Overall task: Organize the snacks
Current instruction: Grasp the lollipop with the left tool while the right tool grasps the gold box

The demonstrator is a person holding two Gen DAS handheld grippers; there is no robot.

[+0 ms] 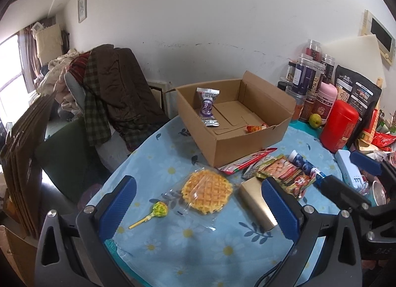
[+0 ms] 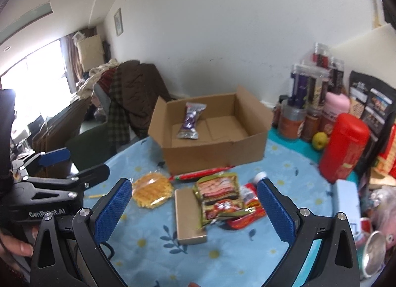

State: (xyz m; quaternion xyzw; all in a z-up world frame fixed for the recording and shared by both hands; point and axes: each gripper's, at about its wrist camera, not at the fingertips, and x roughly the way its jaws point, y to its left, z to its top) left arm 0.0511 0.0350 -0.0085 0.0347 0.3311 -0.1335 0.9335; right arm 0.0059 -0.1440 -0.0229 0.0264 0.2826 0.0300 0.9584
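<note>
**Operator:** Which step is running, and what are the claws doing?

**Technician:** The sorting is partway through. The open brown cardboard box (image 1: pixel 235 123) is already holding a purple-and-silver wrapped snack (image 1: pixel 208 107) and a small red packet (image 1: pixel 256 128). Both the left claw (image 1: pixel 198 206) and the right claw (image 2: pixel 194 209) are hovering with jaws spread wide, gripping nothing.

**Operator:** Where are the remaining snacks lying?

**Technician:** On the blue daisy-print tabletop (image 1: pixel 188 249), in front of the box. The round yellow waffle in clear wrap (image 1: pixel 206 191) is sitting between the left claw's fingers, slightly ahead of them, with the green-wrapped lollipop (image 1: pixel 154 212) beside it. The flat gold rectangular box (image 2: pixel 189 215) and the pile of red-and-gold foil packets (image 2: pixel 220 197) are lying between the right claw's fingers. The pile is blurred, so its count is uncertain.

**Operator:** Next move?

**Technician:** Probably lowering one claw over its nearest item, closing, then carrying it into the box. The thin wrappers are calling for a low, flat approach.
</note>
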